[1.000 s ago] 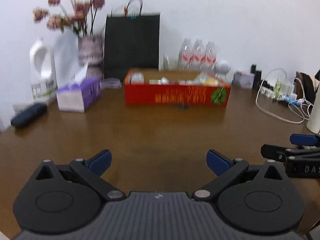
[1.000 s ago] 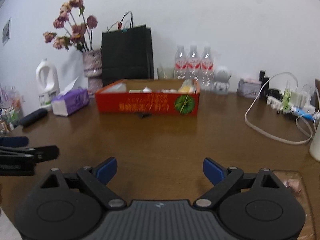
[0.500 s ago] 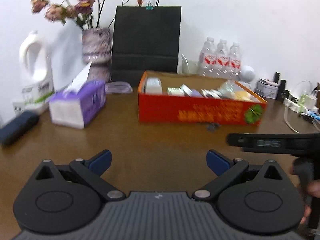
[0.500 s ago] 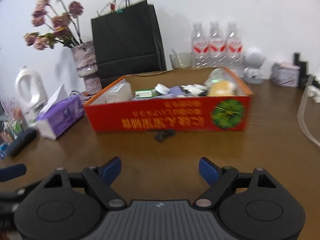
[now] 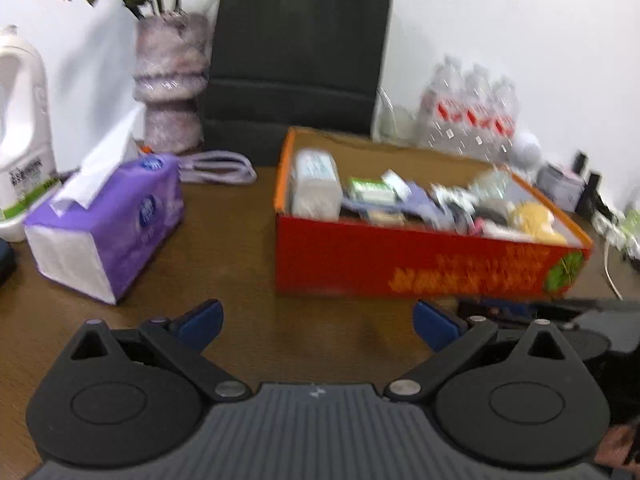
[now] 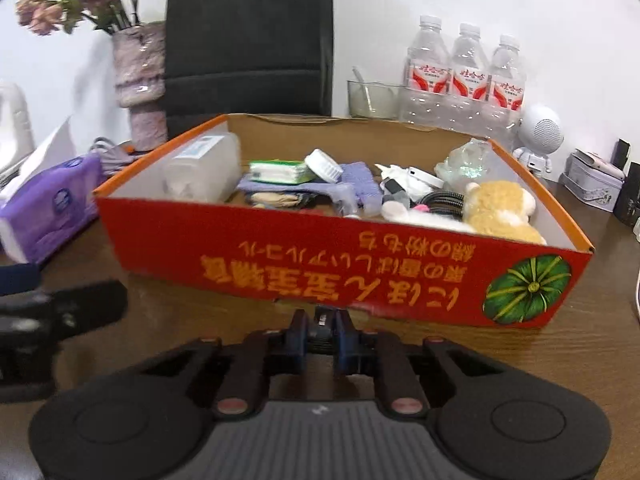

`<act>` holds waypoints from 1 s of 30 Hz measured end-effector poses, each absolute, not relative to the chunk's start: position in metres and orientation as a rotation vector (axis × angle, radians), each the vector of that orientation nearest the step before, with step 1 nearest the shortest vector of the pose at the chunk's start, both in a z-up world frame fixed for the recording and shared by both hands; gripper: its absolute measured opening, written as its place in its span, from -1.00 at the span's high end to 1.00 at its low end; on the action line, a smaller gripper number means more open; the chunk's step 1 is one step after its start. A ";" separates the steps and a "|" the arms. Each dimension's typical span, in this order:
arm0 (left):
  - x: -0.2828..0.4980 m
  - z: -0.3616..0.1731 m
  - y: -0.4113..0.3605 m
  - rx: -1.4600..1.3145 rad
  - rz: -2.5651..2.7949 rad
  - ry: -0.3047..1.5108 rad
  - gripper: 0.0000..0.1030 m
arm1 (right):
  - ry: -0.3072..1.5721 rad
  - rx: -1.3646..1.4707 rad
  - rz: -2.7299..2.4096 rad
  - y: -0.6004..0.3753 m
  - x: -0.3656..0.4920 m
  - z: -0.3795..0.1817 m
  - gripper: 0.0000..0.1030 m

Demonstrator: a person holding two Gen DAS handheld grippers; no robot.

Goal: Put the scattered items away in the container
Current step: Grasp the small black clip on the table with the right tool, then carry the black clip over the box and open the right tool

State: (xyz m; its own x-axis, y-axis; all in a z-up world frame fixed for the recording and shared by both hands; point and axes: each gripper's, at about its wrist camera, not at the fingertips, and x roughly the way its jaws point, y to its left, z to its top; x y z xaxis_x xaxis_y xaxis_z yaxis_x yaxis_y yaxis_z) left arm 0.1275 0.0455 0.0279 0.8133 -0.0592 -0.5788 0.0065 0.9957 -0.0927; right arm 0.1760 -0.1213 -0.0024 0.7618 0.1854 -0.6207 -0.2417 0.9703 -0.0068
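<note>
Right tool just clamped on small dark clip on desk touching red box near wall, box interior directly ahead and above; left tool spread, empty, farther left.

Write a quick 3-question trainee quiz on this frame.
1. True or false: the left gripper holds something.
2. Which lies in the red box? A) tissue pack B) plush toy C) water bottles
3. What sits between the right gripper pads?

Key: 1. False; it is open and empty. 2. B. 3. A black item; the jaws have just closed on it, in front of the box.
</note>
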 end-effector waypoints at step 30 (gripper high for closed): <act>-0.114 0.077 -0.048 0.010 -0.252 0.495 -1.00 | 0.496 0.046 0.440 -0.233 -0.060 0.064 0.74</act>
State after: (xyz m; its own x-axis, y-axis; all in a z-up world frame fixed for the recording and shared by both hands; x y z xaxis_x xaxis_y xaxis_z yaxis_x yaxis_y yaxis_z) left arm -0.1135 -0.0480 0.0766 0.8499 -0.2367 -0.4707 0.2415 0.9691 -0.0513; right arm -0.0600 -0.2331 0.0640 0.7879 0.4193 -0.4510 -0.3973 0.9057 0.1479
